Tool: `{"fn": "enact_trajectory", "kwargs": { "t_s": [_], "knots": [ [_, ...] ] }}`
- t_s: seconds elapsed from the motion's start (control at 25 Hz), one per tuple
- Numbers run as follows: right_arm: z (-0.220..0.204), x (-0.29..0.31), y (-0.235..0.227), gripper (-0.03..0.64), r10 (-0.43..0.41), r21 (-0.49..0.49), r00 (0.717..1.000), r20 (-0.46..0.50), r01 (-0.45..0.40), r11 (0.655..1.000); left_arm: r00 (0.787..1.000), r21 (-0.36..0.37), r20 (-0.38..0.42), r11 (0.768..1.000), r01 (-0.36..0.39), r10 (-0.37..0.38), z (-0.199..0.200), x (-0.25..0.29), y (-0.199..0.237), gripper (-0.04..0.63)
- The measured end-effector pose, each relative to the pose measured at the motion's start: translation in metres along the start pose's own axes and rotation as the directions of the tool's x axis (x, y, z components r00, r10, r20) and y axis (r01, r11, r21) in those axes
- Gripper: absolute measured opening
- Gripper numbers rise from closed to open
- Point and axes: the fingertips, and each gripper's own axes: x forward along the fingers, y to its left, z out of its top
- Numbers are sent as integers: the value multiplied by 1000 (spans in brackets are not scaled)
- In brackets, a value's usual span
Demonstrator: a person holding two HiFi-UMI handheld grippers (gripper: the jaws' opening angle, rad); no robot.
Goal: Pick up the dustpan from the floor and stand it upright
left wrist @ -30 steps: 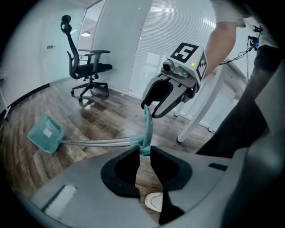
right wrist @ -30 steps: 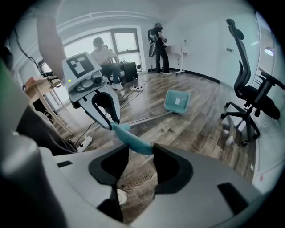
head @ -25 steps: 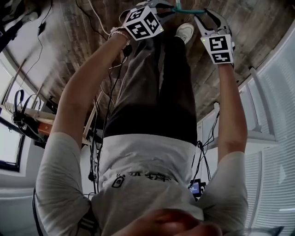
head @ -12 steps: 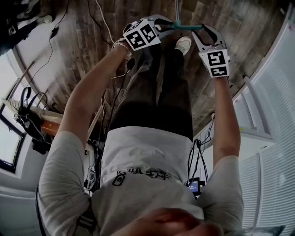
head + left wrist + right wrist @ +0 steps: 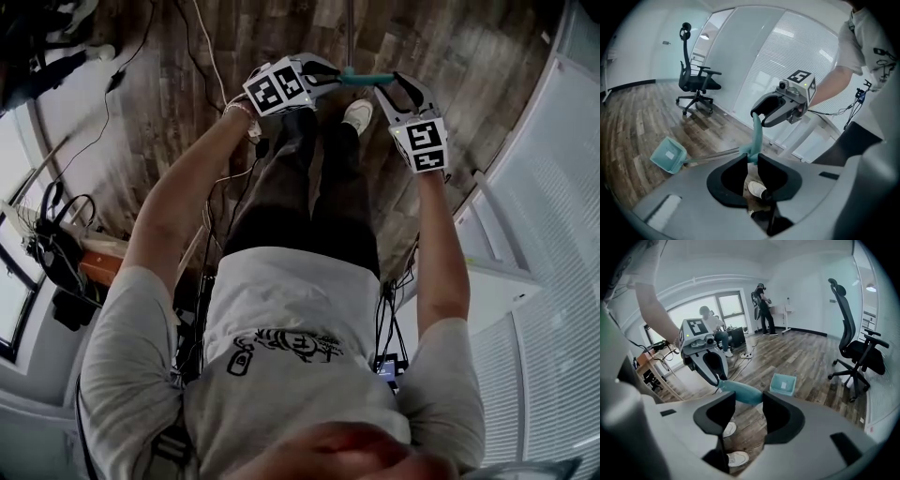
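The dustpan has a teal pan (image 5: 668, 156), a thin metal pole and a teal handle (image 5: 367, 79). The pan hangs out over the wooden floor at the pole's far end, seen also in the right gripper view as a teal pan (image 5: 783, 384). My left gripper (image 5: 337, 77) grips the handle at its joint with the pole, its jaws closing on it (image 5: 751, 159). My right gripper (image 5: 388, 86) is shut on the handle's other end (image 5: 740, 391). The two grippers face each other across the handle.
A black office chair (image 5: 855, 352) stands on the wooden floor beyond the pan. A glass wall with blinds (image 5: 787, 61) runs along one side. Cables (image 5: 202, 56) trail on the floor, desks with gear (image 5: 66, 244) stand at the left, and two people (image 5: 761, 305) are at the far end.
Both grippers have lifted together with the teal handle held between them. The person has straightened, and more floor shows beyond the grippers in the head view.
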Motion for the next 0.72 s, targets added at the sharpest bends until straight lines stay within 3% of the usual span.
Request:
{"fn": "enact_trajectory", "kwargs": {
  "t_s": [0.32, 0.72],
  "knots": [
    [36, -24, 1, 158, 9, 13, 1000, 25, -9, 1000, 999, -40, 22, 998, 39, -39, 31, -29, -9, 63],
    [69, -54, -1, 163, 19, 37, 999, 31, -20, 999, 999, -71, 35, 997, 24, -21, 63, -53, -22, 57]
  ]
}}
